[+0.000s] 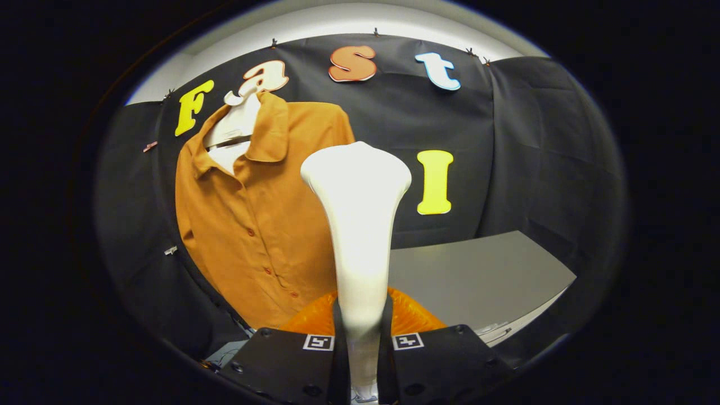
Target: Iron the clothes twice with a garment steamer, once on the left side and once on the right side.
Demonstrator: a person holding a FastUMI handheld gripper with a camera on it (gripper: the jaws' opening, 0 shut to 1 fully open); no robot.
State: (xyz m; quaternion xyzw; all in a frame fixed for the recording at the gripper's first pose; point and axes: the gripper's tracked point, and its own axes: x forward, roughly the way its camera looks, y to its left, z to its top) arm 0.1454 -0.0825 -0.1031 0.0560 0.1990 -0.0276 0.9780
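Gripper (363, 337) clamped on the garment steamer (360, 225): both fingers press on the neck of its white body, one on each side, jaws nearly closed around it. Steamer stands upright between the fingers, neck narrow at the grip, widening to a flared head at the top. Head faces away from the camera, so the steam plate itself can't be seen. An orange translucent part (408, 318) of the steamer bulges out on both sides of the neck, just ahead of the fingers.

Beyond the steamer, a little to its left: orange-brown button-up shirt (247, 225) on a white hanger (236, 126), hung against the black cloth wall (506, 157). Collar open, placket buttoned down the front. Steamer head overlaps the shirt's one edge in view, by the sleeve side; can't tell whether head touches fabric or sits short of it. Most of the shirt front lies clear to the left of the head.

To the right of the steamer, beyond the fingers: grey table top (478, 275) running back to the cloth wall. Some pale items at its near edge, too small to identify.
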